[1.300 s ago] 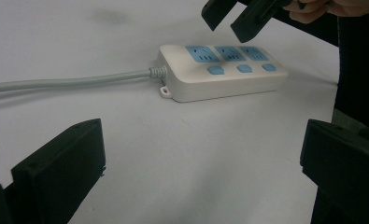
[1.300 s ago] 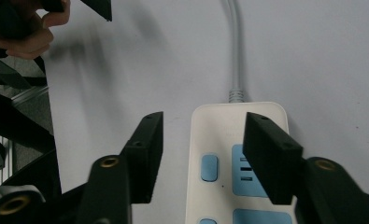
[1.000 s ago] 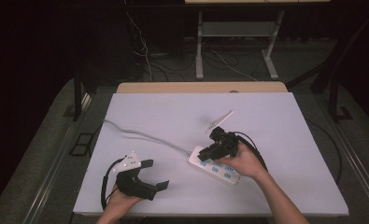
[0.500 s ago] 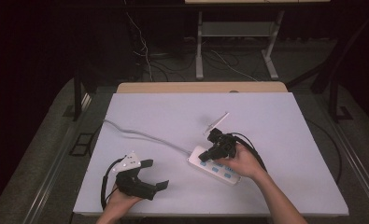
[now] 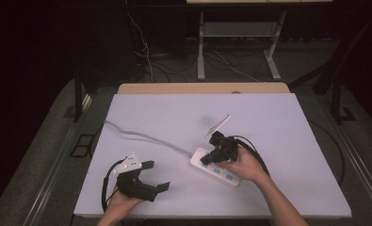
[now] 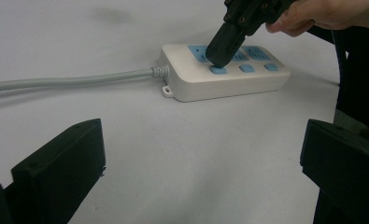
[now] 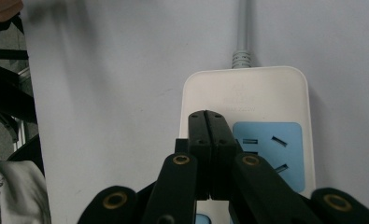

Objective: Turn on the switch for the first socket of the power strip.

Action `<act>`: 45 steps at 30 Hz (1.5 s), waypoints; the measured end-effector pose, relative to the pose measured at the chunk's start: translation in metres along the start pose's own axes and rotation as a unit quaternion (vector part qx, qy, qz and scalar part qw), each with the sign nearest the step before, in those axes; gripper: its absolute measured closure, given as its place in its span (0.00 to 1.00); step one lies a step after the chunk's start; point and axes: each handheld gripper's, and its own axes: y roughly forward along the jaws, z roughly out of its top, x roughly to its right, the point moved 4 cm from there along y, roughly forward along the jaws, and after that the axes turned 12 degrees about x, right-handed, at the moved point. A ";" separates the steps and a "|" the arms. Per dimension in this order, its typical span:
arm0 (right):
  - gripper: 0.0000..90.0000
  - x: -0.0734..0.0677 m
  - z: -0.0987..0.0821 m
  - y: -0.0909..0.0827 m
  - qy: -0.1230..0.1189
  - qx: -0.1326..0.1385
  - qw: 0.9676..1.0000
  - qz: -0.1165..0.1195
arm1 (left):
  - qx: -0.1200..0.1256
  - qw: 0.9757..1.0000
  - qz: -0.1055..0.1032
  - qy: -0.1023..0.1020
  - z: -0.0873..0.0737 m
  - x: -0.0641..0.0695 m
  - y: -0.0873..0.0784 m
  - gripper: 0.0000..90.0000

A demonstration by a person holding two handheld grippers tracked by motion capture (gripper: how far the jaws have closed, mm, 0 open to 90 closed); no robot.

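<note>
A white power strip point(image 5: 216, 166) lies flat on the table point(image 5: 278, 127), toward my side and a little right of the middle. Its grey cord point(image 5: 141, 135) leaves the end of the strip that faces my left and runs away across the table to the far left. The strip carries blue socket faces and a row of small blue buttons point(image 6: 218, 70) along the edge nearer my left gripper.

My right gripper point(image 5: 207, 160) stands over the strip at its cord end, tilted downward. Its jaws are pressed together with nothing between them, and the joined tip sits on or just above the first blue button beside the first socket point(image 7: 271, 151); I cannot tell whether it actually touches. My right hand point(image 5: 242, 165) is above the middle of the strip.

My left gripper point(image 5: 157, 176) rests low, near the table edge, well apart from the strip and to its left. Its jaws are spread wide and empty, pointing toward the strip.
</note>
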 end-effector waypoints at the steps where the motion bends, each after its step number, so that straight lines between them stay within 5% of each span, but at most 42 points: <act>1: 0.99 0.000 0.000 0.000 -0.001 0.001 1.000 -0.001 | 0.000 1.000 0.000 0.000 0.000 0.000 0.000 0.00; 21: 1.00 -0.011 -0.003 0.003 -0.051 -0.001 0.998 -0.049 | 0.001 1.000 0.001 -0.002 0.000 0.000 0.000 0.00; 45: 1.00 -0.010 -0.006 0.004 -0.060 0.011 0.997 -0.042 | 0.000 1.000 0.001 -0.001 0.000 0.000 0.000 0.00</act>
